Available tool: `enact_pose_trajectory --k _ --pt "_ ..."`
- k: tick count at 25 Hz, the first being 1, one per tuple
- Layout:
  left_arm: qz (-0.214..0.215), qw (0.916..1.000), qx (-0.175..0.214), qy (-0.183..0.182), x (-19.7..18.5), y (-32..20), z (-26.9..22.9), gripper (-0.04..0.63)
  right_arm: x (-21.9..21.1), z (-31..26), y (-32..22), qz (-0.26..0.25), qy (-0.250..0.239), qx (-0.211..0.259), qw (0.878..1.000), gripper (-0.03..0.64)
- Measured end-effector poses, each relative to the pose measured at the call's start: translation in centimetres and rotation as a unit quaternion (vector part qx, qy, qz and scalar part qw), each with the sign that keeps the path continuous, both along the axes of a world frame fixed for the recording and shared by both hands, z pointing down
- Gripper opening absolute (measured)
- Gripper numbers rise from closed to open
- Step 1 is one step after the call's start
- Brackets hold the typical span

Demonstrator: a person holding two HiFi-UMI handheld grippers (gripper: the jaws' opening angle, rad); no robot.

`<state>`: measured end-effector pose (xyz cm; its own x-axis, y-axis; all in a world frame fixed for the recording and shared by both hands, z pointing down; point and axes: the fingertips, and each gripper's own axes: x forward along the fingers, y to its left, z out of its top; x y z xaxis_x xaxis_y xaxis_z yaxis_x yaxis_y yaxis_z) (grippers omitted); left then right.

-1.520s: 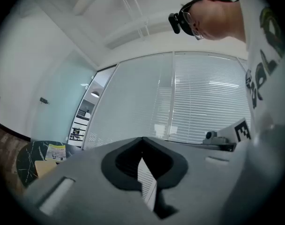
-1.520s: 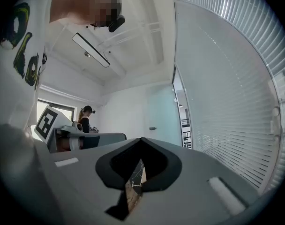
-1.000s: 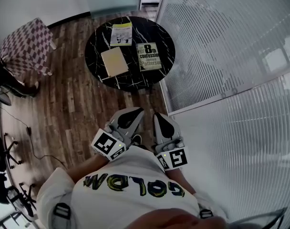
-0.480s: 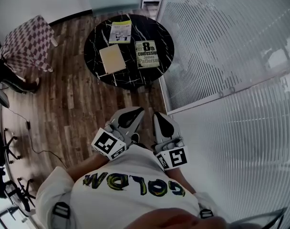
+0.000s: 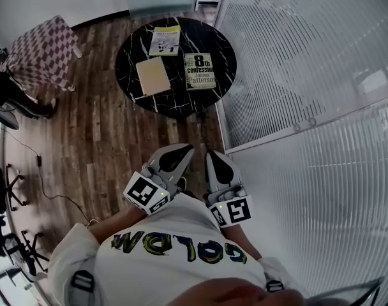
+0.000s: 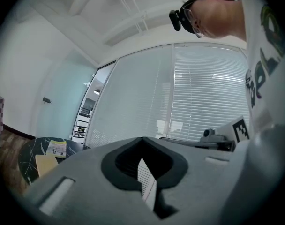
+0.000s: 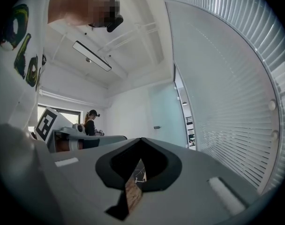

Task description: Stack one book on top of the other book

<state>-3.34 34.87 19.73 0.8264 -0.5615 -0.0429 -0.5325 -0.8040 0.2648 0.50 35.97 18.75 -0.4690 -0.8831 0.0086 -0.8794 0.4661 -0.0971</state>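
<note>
Three books lie on a round black marble table (image 5: 130,56) far ahead: a yellow-green book (image 5: 164,41) at the back, a plain tan book (image 5: 153,76) at front left, and a "8th confession" book (image 5: 200,71) at right. My left gripper (image 5: 181,149) and right gripper (image 5: 213,153) are held side by side close to my body, well short of the table, both shut and holding nothing. In the left gripper view the table (image 6: 27,153), the yellow-green book (image 6: 57,148) and the tan book (image 6: 45,163) show low at left, beyond the shut left gripper (image 6: 143,138).
A checked seat (image 5: 41,56) stands left of the table. A glass wall with blinds (image 5: 296,75) runs along the right. Office chair bases (image 5: 2,190) and a cable (image 5: 50,193) lie on the wood floor at left. Another person (image 7: 92,121) stands far off.
Both grippers stay shut in the same spot before my body. The table and books have slid slightly up in the head view.
</note>
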Motion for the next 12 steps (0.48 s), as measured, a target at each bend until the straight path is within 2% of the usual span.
enact_pose_trajectory --k 12 --pt "-0.012 0.9999 -0.006 0.01 -1.0 -4.5 1.0 0.002 -0.7 1.2 -4.0 -0.003 0.005 -0.009 1.0 0.001"
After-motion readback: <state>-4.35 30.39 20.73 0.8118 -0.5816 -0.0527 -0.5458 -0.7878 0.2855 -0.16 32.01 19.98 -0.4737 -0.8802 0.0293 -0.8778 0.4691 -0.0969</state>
